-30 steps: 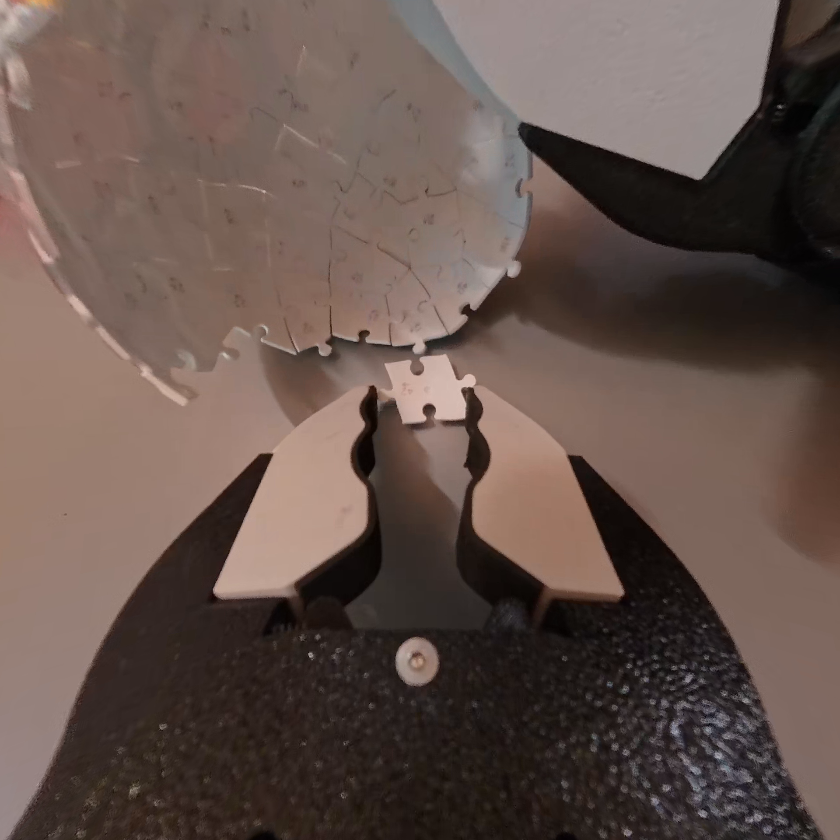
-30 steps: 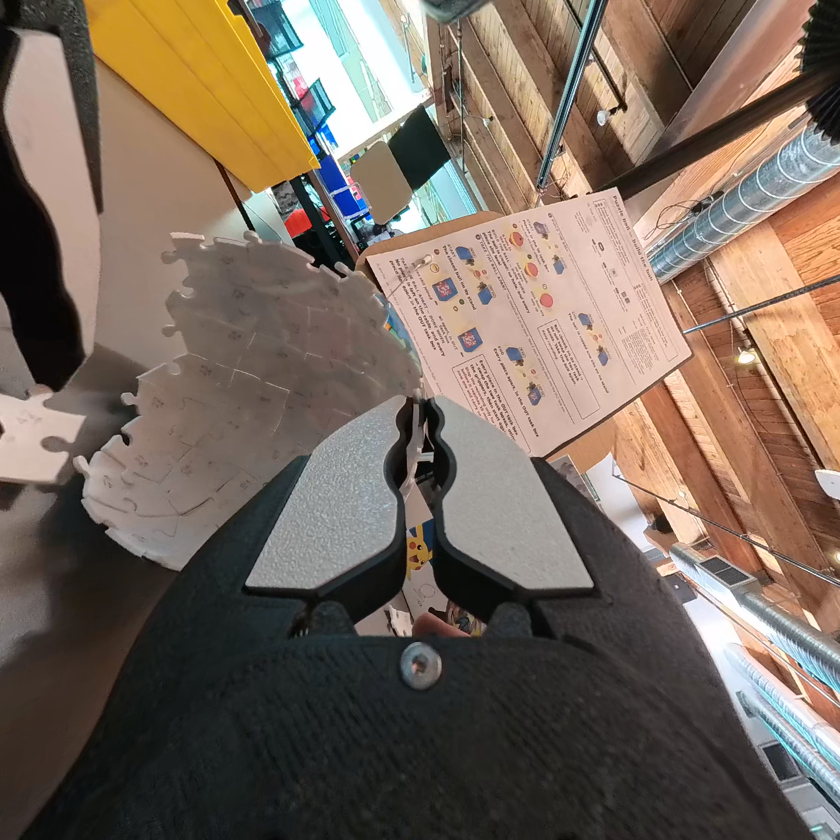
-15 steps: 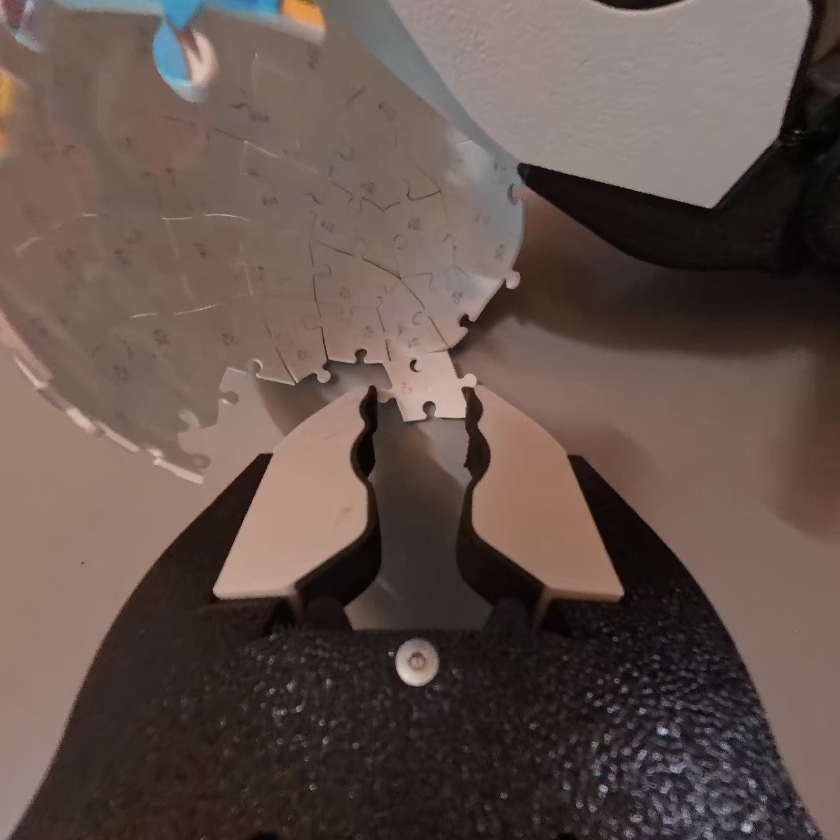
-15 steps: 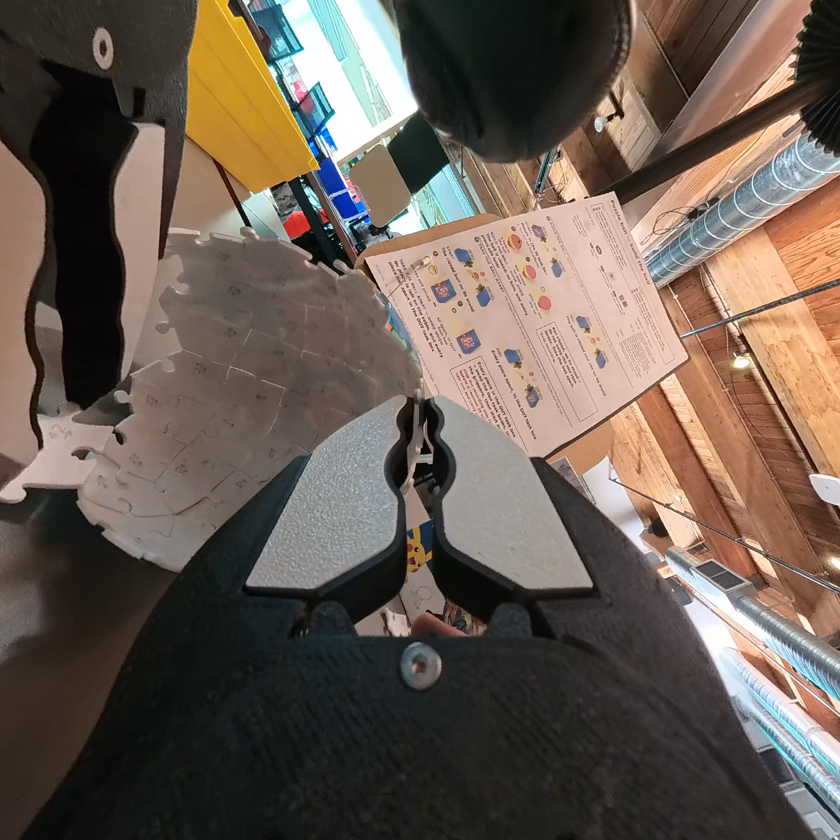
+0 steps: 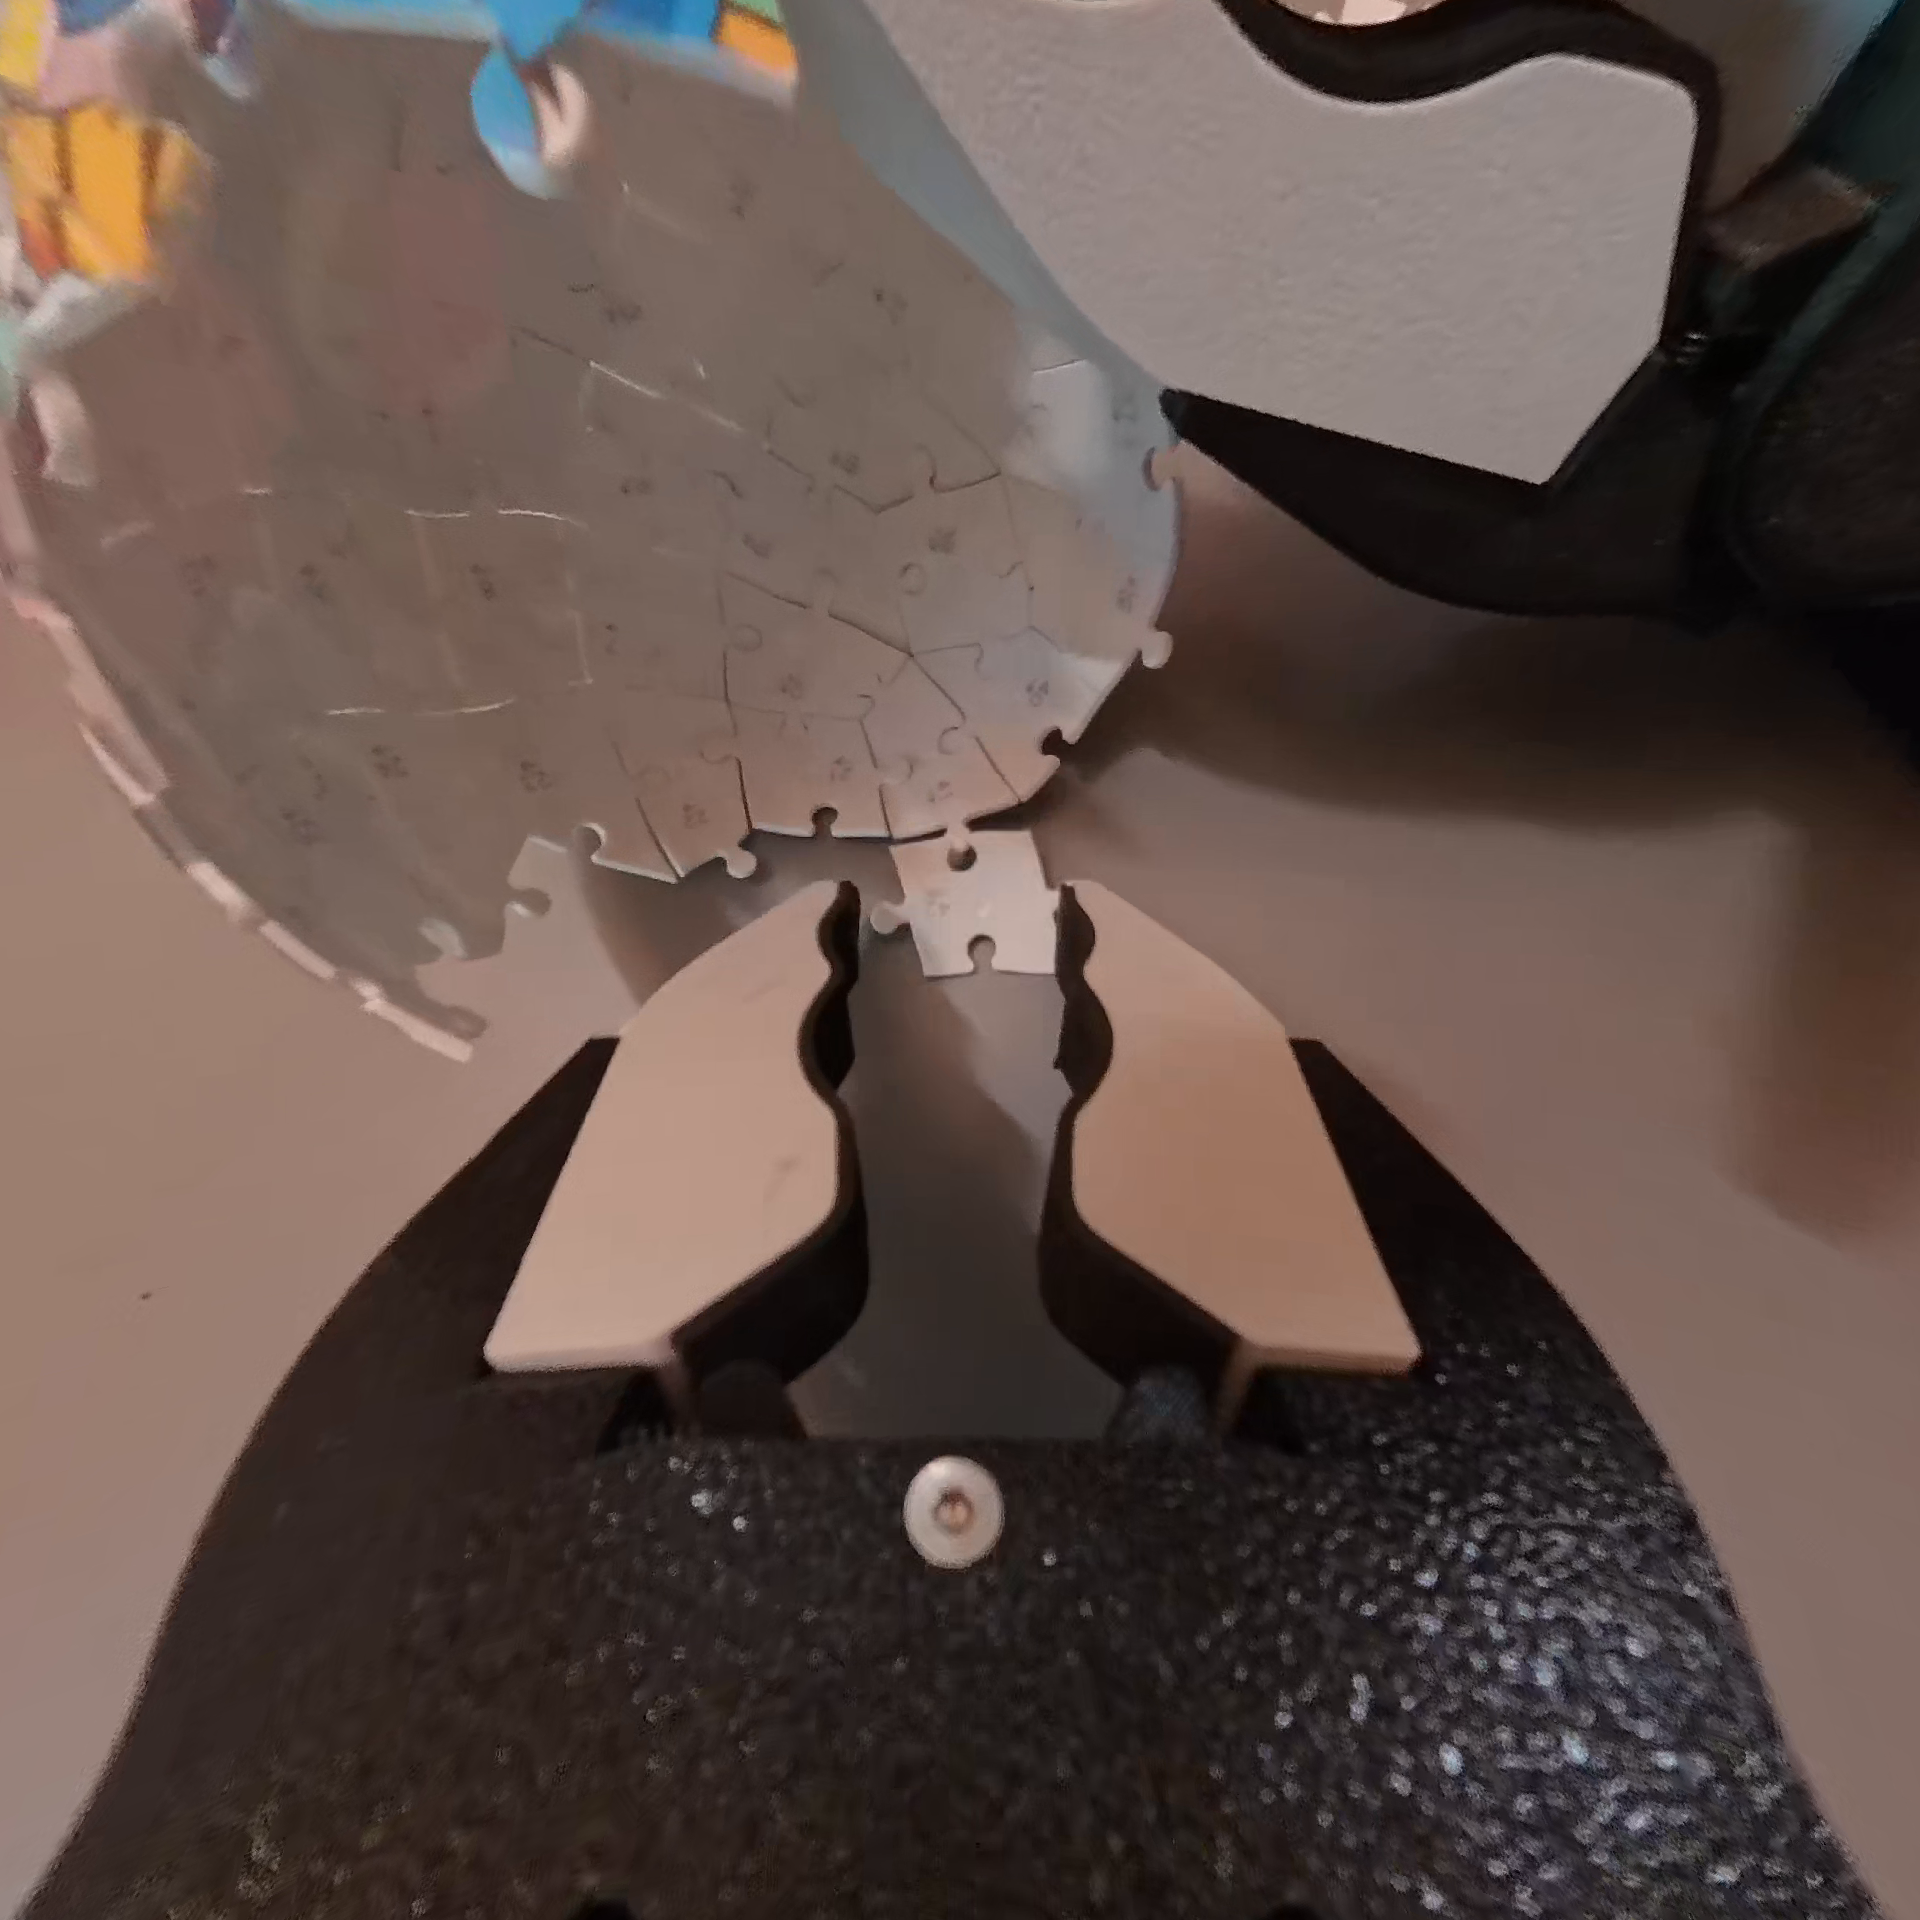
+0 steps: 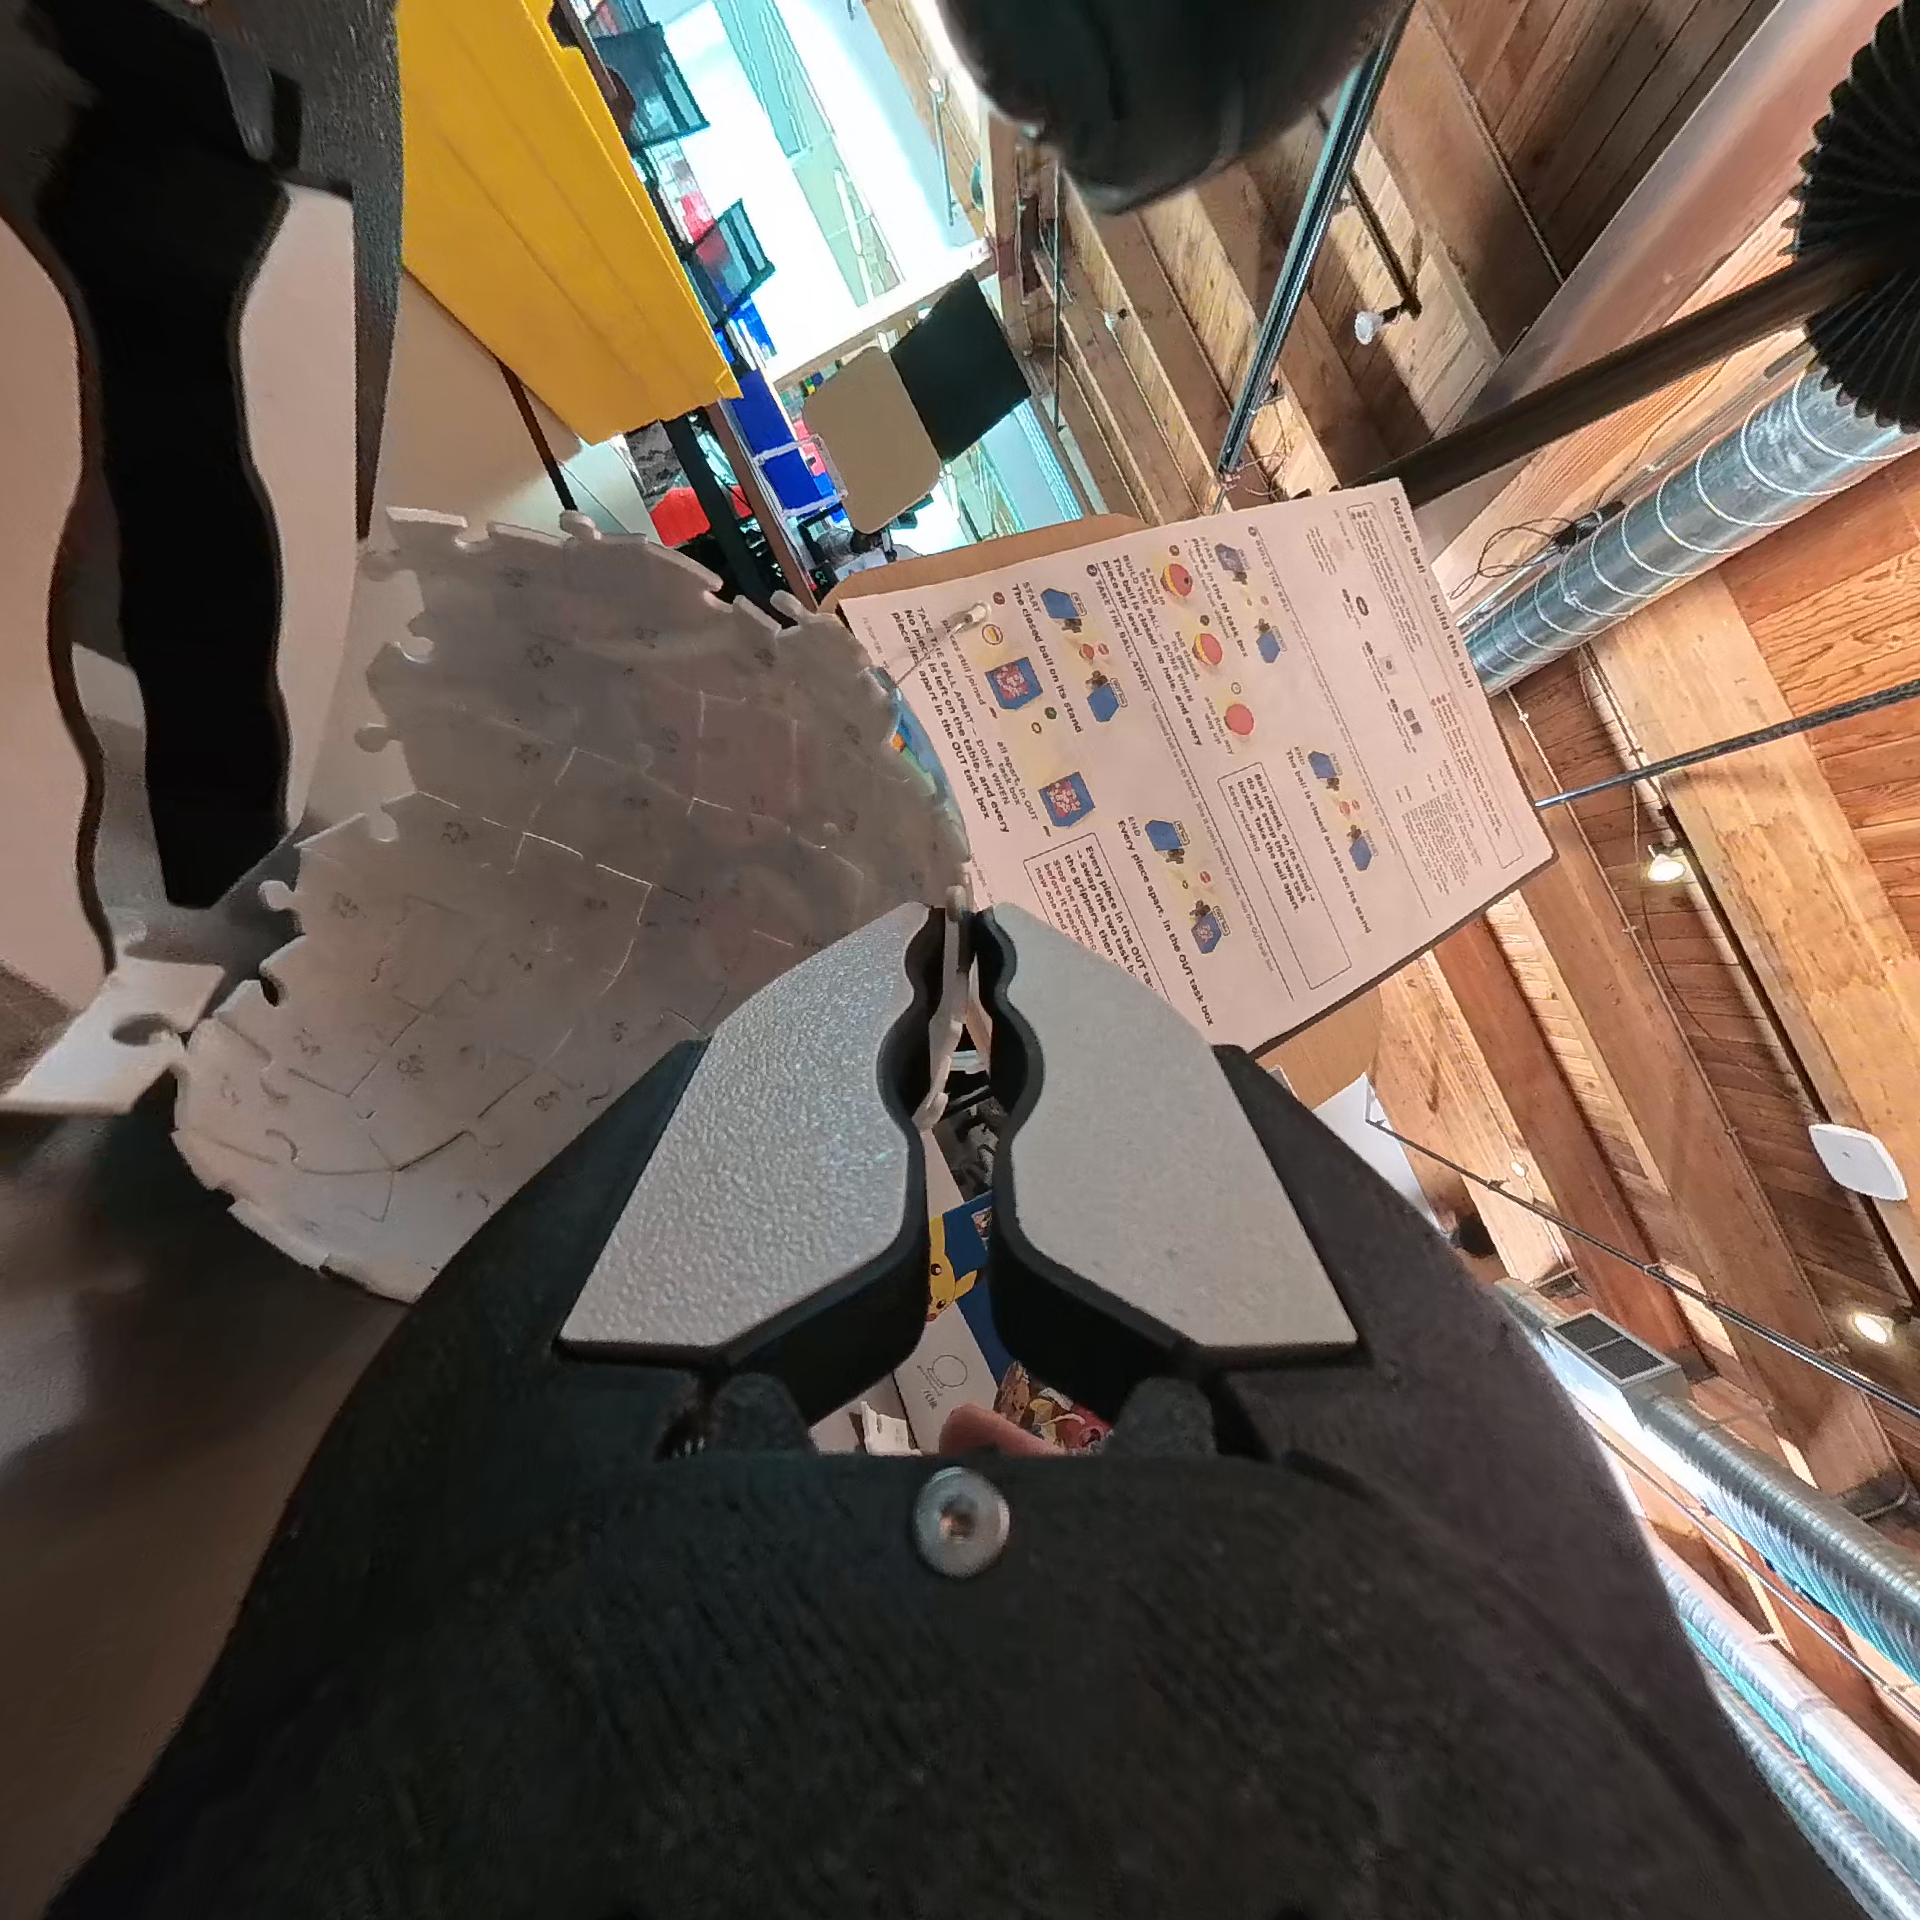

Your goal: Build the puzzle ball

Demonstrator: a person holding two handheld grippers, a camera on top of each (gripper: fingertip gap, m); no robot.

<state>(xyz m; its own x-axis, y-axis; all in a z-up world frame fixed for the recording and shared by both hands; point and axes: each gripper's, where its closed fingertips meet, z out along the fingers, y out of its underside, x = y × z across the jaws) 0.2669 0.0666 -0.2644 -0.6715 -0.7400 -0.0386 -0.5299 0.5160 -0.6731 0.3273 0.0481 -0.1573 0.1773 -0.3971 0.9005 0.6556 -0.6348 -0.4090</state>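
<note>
The half-built puzzle ball (image 5: 644,540) is a bowl-shaped shell, grey inside with colour print on its outside. It also shows in the right wrist view (image 6: 582,831). My left gripper (image 5: 958,904) is shut on a single grey puzzle piece (image 5: 987,914). The piece touches the shell's lower rim, with a rim tab in its socket. My right gripper (image 6: 956,935) is shut on the shell's far rim and holds it up over the table. In the right wrist view the piece (image 6: 114,1029) meets the rim at the far left.
A grey tabletop (image 5: 1455,987) lies under both grippers. An instruction sheet on a brown board (image 6: 1195,748) stands behind the shell. Yellow bins (image 6: 540,208) and shelving are farther back. A finger (image 5: 1299,239) of my right gripper fills the upper right of the left wrist view. The grippers' ends are close to 12 centimeters from one another.
The shell and the held piece have come together: a gap a second ago, now the piece touches the rim. The right gripper has come closer in the left wrist view.
</note>
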